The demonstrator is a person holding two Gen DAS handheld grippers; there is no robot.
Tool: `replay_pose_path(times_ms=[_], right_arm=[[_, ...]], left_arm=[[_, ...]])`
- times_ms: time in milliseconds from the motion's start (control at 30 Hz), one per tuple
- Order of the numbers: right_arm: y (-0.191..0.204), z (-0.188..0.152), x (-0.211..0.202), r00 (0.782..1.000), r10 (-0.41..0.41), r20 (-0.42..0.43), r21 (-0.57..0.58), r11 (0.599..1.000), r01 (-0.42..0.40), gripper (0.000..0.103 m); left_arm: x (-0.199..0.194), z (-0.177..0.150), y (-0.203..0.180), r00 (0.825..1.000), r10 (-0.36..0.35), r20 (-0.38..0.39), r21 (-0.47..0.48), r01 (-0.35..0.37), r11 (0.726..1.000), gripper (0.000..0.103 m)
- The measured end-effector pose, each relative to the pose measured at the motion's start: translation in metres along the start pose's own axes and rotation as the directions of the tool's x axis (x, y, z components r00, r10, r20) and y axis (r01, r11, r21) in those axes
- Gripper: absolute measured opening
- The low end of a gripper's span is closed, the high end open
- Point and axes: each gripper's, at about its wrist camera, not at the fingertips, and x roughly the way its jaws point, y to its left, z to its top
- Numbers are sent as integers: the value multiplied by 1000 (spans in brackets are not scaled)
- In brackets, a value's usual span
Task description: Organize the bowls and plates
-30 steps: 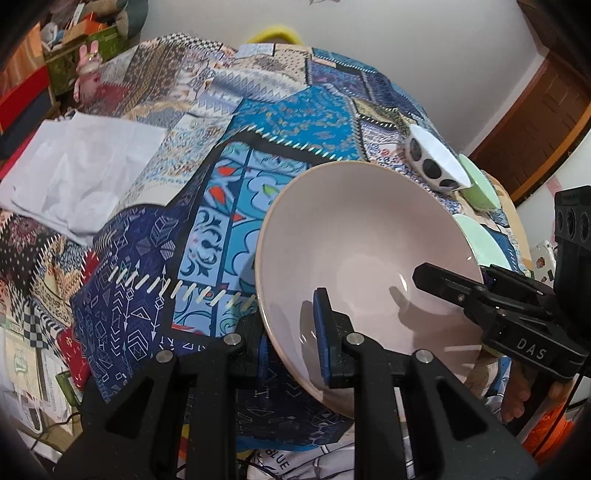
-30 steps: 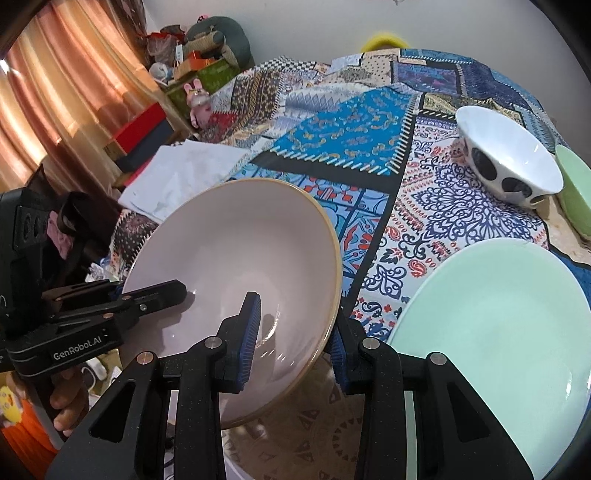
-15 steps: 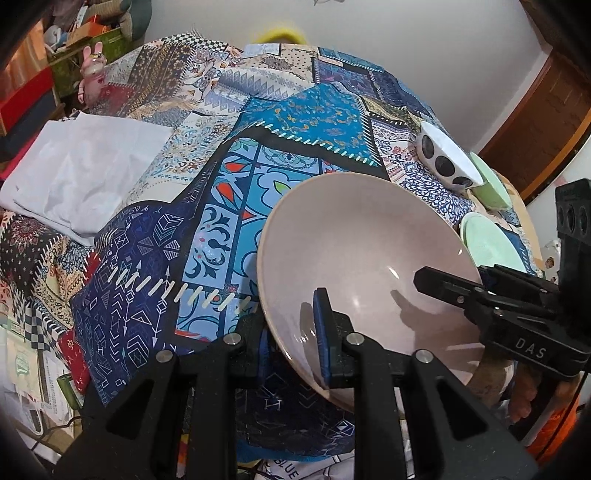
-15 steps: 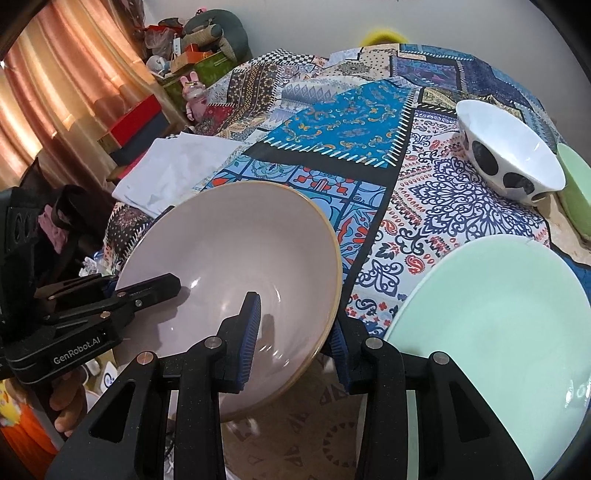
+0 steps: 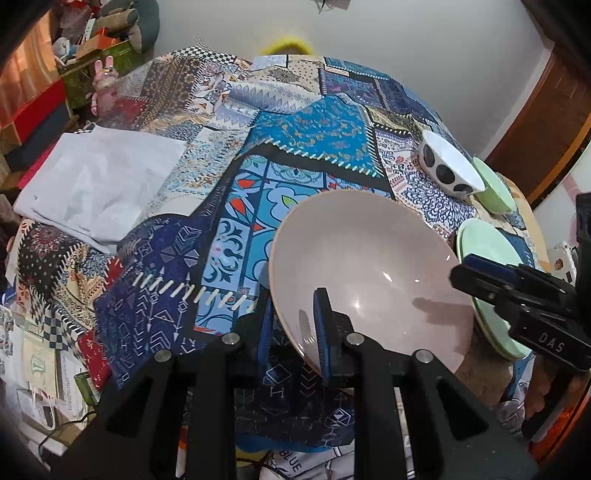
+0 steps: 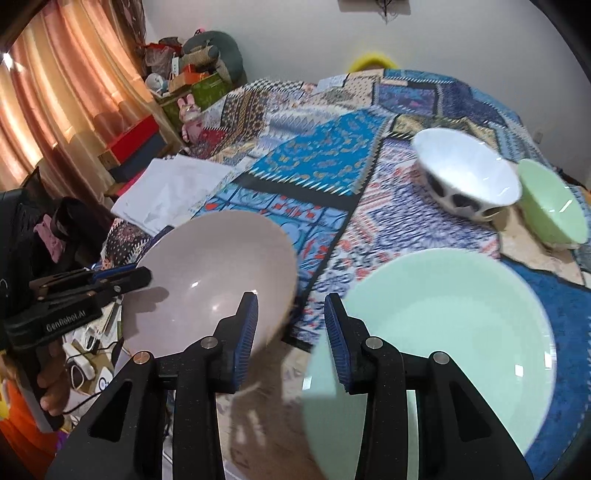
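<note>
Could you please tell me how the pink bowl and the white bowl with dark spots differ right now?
The pink bowl is plain inside and out; the white bowl carries dark spots on its outer wall. The pink bowl is tilted, its rim clamped by the left gripper; the white bowl stands upright on the patchwork cloth, touched by no gripper. The pink bowl sits nearest the cameras, the white one farther back beside the green bowl. Both are round, open and empty.

White wall [image 6: 280, 33], sunlit orange curtains [image 6: 55, 96]

Your left tongs [image 5: 293, 326] and right tongs [image 6: 291, 339]: matte black frames, ribbed blue pads, silver screws; white lettering reads "GenRobot.AI" and "DAS" on their sides.
</note>
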Motion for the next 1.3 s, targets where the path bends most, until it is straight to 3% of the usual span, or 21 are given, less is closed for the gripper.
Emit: replay_pose_path(times_ms=[200, 367, 500, 567, 833, 1033, 1300], right_arm=[[-34, 9, -32, 996, -53, 67, 32, 998, 51, 37], [-66, 17, -52, 987, -113, 114, 53, 993, 108, 43], [-87, 22, -55, 976, -172, 130, 55, 985, 167, 47], [-99, 27, -52, 975, -186, 124, 60, 982, 180, 47], [-139, 41, -37, 979, -177, 101, 94, 981, 167, 47], [-165, 54, -16, 988, -137, 68, 133, 983, 128, 48], [-177, 67, 16, 994, -106, 18, 127, 987, 103, 47]], left_arm=[[-21, 11, -9, 999, 29, 43, 13, -29, 999, 20], [-35, 29, -29, 995, 23, 93, 46, -28, 999, 37], [-34, 47, -53, 994, 10, 110, 75, -18, 997, 41], [-29, 55, -64, 994, -1, 107, 91, -8, 996, 49], [-1, 94, -114, 994, -11, 106, 159, -6, 987, 70], [41, 132, -136, 998, -54, 18, 154, 51, 987, 73], [105, 170, -163, 998, -28, -50, 193, 37, 981, 73]])
